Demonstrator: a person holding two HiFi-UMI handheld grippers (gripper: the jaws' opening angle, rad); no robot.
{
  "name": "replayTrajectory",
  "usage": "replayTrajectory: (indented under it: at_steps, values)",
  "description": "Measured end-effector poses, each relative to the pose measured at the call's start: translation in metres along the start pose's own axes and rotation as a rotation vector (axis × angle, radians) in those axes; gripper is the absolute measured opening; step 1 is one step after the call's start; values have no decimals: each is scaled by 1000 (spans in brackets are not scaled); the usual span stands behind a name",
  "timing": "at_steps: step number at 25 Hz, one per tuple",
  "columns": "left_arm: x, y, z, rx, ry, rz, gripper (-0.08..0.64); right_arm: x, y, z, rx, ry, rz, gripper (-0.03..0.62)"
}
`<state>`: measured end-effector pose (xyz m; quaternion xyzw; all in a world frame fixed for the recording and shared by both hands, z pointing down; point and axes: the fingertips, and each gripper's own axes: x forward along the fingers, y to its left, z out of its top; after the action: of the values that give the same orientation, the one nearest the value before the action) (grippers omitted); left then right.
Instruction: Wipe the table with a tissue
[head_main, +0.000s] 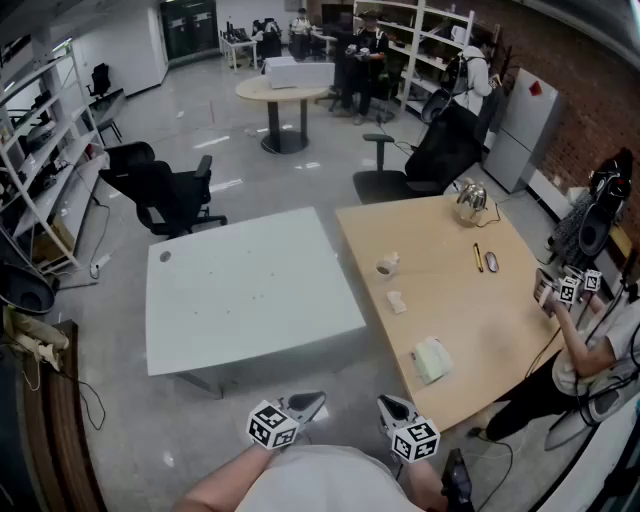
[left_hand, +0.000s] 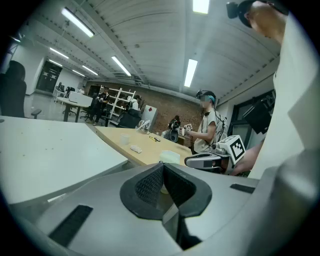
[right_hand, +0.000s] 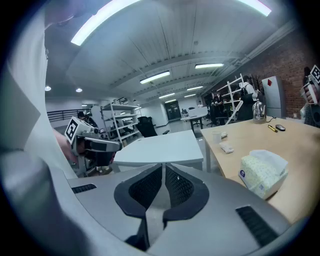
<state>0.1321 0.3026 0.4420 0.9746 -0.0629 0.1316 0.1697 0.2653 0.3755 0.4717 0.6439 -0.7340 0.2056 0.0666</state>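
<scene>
The left gripper (head_main: 306, 403) and right gripper (head_main: 392, 407) are being held closed and empty, so the unsteadied tissue pack (head_main: 432, 359) is likely being left free to slide.

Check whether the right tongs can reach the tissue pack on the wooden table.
Probably yes. The tissue pack sits by the near edge of the wooden table, just ahead of the right tongs, nothing between them. The tongs are shut and empty, so must open first.

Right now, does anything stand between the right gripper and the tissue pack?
Nothing visible does. The tissue pack lies near the front edge of the wooden table, with only open air between it and the right gripper.
</scene>
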Motion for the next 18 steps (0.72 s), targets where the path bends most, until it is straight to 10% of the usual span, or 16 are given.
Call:
replayTrajectory:
  at_steps: [18]
  values:
    - [-48, 59, -24, -56, 55, 23, 6, 86, 23, 14, -50, 33, 27, 31]
